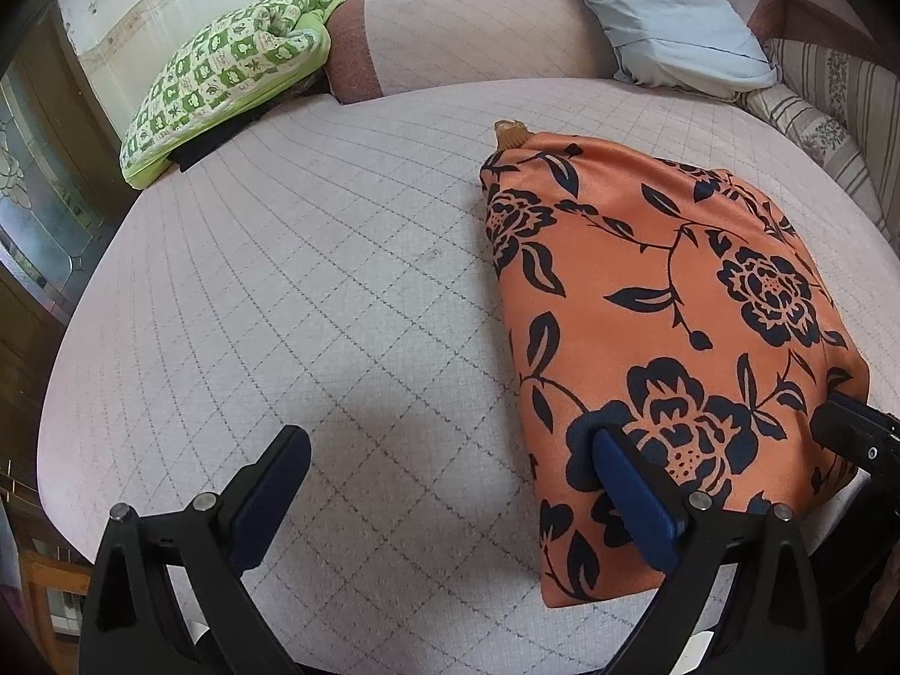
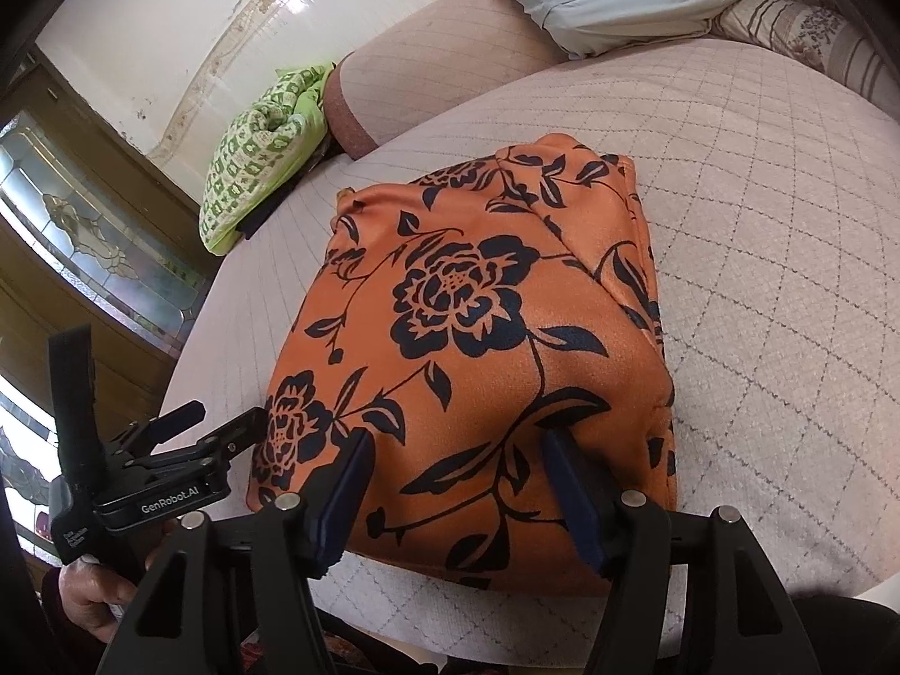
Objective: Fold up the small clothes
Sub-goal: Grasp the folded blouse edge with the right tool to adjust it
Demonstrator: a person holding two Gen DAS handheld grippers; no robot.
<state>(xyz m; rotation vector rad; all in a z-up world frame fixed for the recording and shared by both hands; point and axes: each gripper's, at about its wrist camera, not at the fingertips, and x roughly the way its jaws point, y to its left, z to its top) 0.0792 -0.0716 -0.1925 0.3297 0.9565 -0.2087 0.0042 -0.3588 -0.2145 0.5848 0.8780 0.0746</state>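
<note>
The orange floral garment (image 2: 478, 337) already looks folded into a tidy packet on the bed (image 2: 759, 281), sitting around 3 o'clock in the left wrist view. Both tools are spread with nothing gripped: left tool (image 1: 450, 444), right tool (image 2: 455, 439). Probably just stacking left, maybe with the green bundle (image 1: 225, 79) at 10 o'clock.

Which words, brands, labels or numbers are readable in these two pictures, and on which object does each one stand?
"GenRobot.AI": white print on the black body of the left gripper, seen in the right wrist view.
Small white print on the handle of that gripper: too small and turned to read.
Orange garment, green cloth, pillow, bed cover: patterns only, no text.
</note>
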